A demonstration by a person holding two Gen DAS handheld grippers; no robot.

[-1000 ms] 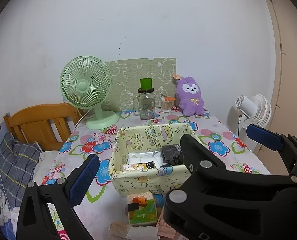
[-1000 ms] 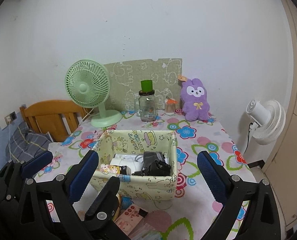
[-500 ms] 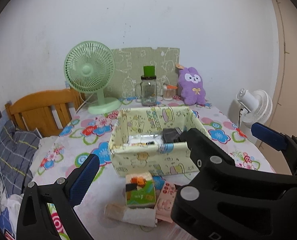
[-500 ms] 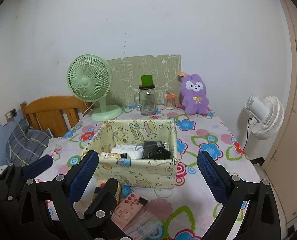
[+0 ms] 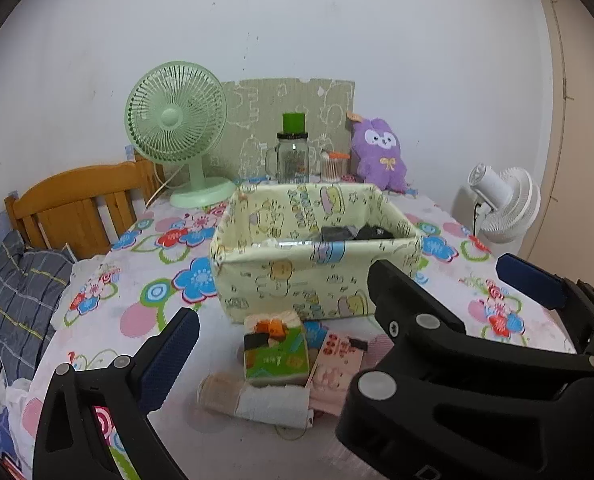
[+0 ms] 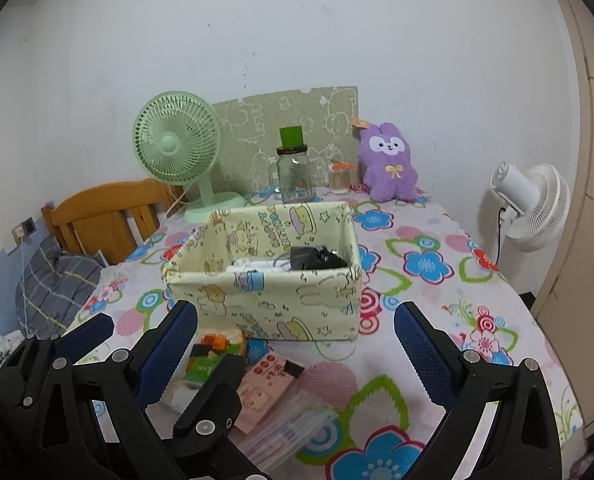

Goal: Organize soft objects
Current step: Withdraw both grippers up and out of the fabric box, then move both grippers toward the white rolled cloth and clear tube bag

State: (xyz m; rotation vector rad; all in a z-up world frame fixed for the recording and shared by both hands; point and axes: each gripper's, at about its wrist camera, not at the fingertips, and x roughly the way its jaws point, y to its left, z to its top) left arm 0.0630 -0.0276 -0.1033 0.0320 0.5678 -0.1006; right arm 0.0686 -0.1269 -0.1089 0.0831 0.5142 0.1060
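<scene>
Flowery tablecloth covers the whole surface (image 6: 429,240), pretty busy backdrop. Both sets of blue-padded fingers are spread wide and holding nothing: left gripper (image 5: 349,312), right gripper (image 6: 297,344). Just ahead of them sit a rolled beige-and-white cloth (image 5: 257,398), a green tissue pack (image 5: 277,354) and a pink packet (image 6: 263,386), right in front of the pale yellow cartoon-print fabric bin (image 6: 265,304). I'd go for the roll's middle, squeeze gently, then lift clear over the bin wall.
</scene>
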